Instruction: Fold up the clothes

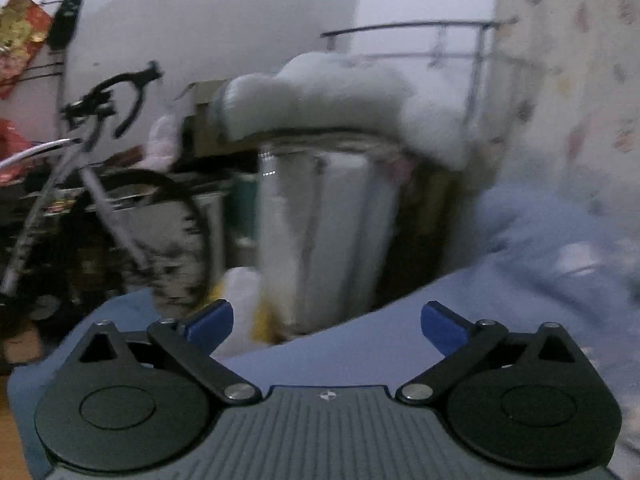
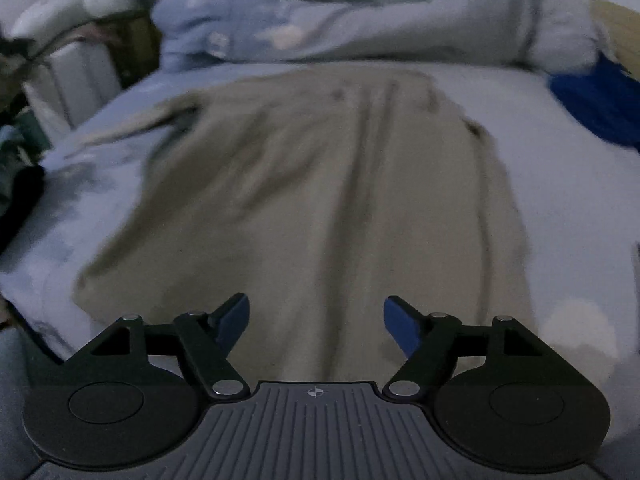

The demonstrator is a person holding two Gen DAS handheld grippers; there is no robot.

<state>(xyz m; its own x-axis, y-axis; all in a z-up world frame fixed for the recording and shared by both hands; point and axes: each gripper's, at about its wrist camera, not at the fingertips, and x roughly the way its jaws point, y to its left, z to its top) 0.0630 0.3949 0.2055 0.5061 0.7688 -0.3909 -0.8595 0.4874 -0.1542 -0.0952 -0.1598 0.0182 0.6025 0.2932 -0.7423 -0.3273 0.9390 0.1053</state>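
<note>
The tan cloth (image 2: pixel 312 200) lies spread flat on the bed (image 2: pixel 560 184), so I think it is ready for a fold. My right gripper (image 2: pixel 316 326) hangs over its near end, jaws apart, with nothing in them. My left gripper (image 1: pixel 326 326) is wide open and empty, looking off past the bed edge

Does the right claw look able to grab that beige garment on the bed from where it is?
Probably yes. The right claw is open and empty, hovering over the near end of the beige garment, which lies spread on the bed with nothing between them.
</note>
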